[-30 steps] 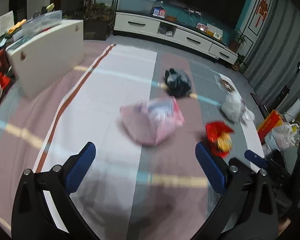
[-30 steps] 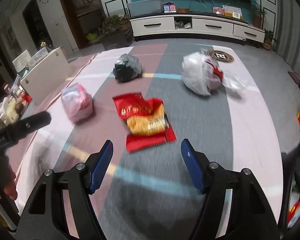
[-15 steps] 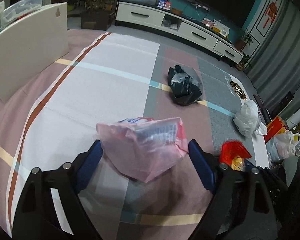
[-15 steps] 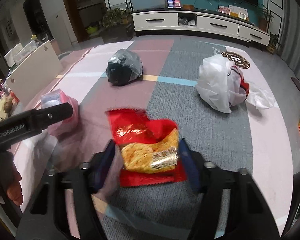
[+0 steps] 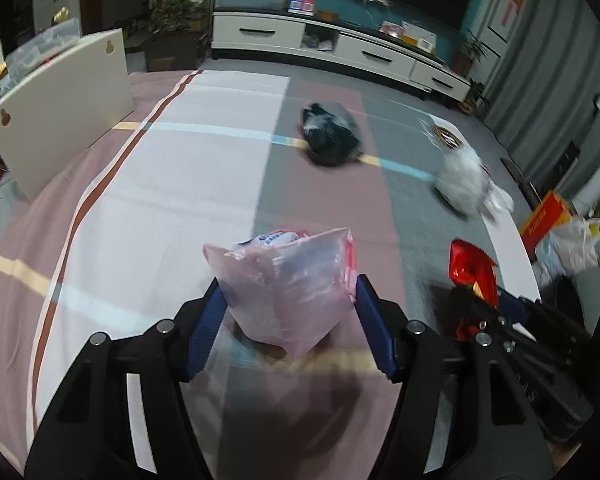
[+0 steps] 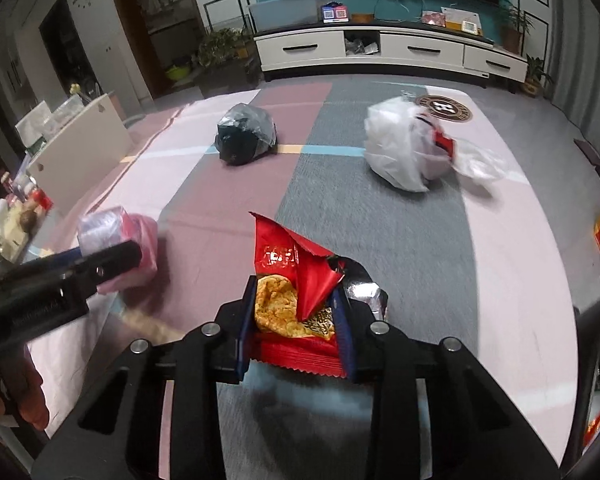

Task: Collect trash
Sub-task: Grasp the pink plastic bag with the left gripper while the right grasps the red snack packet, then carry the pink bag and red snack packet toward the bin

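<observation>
- Striped rug (image 5: 204, 184) in pink, white and grey across the floor, with every piece of trash lying on it.
- White plastic bag (image 6: 404, 148), crumpled and bulging, something red showing through, far right on the grey band, loose tail trailing rightward.
- Black bag (image 6: 246, 136), rounded and knotted, far centre, on the yellow-and-blue cross stripe.
- Pink translucent bag (image 5: 288, 288), near the camera on the rug, wider than tall, long axis running side to side between the pads, printed white packet visible inside at the top.
- Red snack wrapper (image 6: 296, 300), torn open, long axis pointing away from the camera, torn top peaked upward, yellow cracker picture low down, silver lining folded out on the right.
- Left gripper (image 5: 288, 320): jaws just closing, blue pads now against both flanks of the pink translucent bag, clamped on it.
- Right gripper (image 6: 296, 328): jaws just closing, narrow gap, pads pinching the red snack wrapper and creasing it.
</observation>
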Available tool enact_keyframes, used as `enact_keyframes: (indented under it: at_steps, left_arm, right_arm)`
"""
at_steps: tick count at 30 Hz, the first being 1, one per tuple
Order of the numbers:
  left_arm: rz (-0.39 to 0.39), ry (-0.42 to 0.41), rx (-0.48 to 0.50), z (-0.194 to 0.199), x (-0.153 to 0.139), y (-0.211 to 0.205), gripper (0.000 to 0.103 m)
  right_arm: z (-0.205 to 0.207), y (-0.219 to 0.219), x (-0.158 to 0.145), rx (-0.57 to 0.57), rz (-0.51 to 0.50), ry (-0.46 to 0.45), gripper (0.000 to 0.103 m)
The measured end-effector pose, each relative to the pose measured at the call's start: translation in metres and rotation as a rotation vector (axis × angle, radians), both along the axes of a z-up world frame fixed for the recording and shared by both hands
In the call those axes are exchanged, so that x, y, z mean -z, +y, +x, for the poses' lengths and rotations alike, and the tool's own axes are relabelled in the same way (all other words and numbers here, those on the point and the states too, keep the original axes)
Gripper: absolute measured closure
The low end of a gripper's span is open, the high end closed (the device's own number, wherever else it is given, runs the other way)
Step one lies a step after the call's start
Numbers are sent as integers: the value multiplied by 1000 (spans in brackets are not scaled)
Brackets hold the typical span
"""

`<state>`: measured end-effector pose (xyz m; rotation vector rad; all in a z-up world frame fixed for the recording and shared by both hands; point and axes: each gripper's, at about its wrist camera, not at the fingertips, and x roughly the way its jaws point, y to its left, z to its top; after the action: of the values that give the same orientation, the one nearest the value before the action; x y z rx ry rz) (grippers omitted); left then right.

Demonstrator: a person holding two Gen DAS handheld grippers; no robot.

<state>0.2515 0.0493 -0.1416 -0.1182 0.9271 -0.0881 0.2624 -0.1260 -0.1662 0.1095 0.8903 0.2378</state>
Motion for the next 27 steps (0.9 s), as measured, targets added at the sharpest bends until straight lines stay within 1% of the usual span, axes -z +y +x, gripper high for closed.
enact_keyframes:
  at_steps: [6,11,20,25,27]
  left_arm:
    - [50,-23,91,-56,-12,-25,38]
    - [59,-29,127,-95,-21,-37,38]
    - [48,-30,135,-142,-32,-43,38]
    - [50,-39,129,-161,-41,-43,37]
    - [57,-56,128,-170,-48,-44,37]
  right_arm:
    - [-54,-18,-14,26,23,-14,68]
    - [-97,-35,-23,55,46,-20,68]
    - [-154,-52,-30,83,69,-12,68]
    - [-174,-58,-41,97,84,-39,68]
    - [-180,-62,-48,101,92,-59,68]
